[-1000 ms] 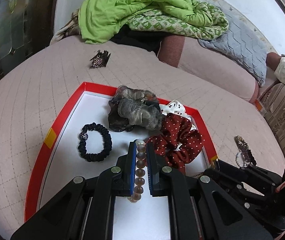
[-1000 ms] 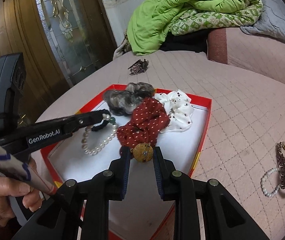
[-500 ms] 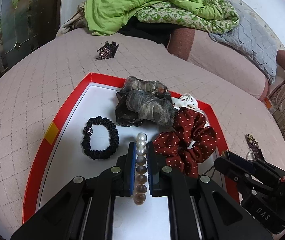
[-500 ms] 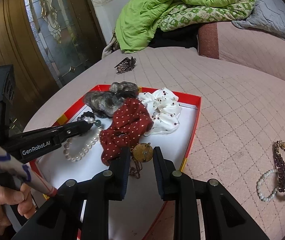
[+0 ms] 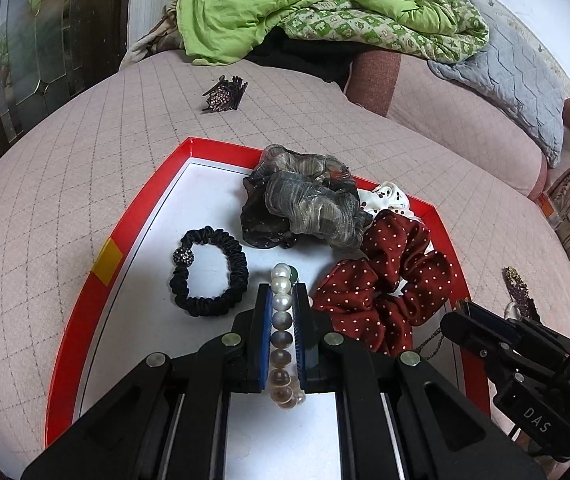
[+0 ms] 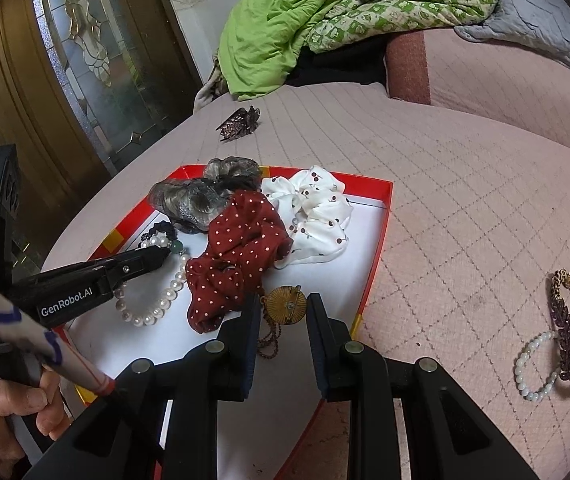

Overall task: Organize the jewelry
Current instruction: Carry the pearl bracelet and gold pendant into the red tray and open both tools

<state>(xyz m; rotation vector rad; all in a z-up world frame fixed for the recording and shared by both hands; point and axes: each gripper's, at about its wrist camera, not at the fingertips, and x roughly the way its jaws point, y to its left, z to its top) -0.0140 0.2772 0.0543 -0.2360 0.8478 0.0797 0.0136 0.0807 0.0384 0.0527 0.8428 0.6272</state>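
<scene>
Step in hand: both grippers are over the red tray (image 6: 373, 240), each bringing 1 piece to its white floor; I judge this the putting-down stage.
Left gripper (image 5: 282, 304): jaws close together, clamped on the pearl bracelet (image 5: 281, 320), whose beads run in a line between the blue pads.
Pearl bracelet, position: from the right wrist camera its free loop hangs onto the tray floor just beside the red dotted scrunchie (image 6: 237, 256); whether it rests fully there I cannot tell.
Right gripper (image 6: 283, 312): jaws partly apart, with the round gold brooch (image 6: 286, 305) between them; its chain droops below. Whether the pads actually press on the brooch I cannot tell.
Already in the tray: black hair tie (image 5: 209, 272), grey scrunchie (image 5: 309, 208), white scrunchie (image 6: 313, 216), red dotted scrunchie.
Not yet collected: 1 brown hair claw (image 6: 239, 123) beyond the tray, and a small pile near the right edge of the bed cover (image 6: 465, 208), with a small pearl bracelet (image 6: 533, 364) and a dark beaded clip (image 6: 567, 336).
Next move calls for: opening the left jaws low over bare white floor, so the beads settle without rolling under a scrunchie; then placing the brooch so its chain does not snag the red fabric.
</scene>
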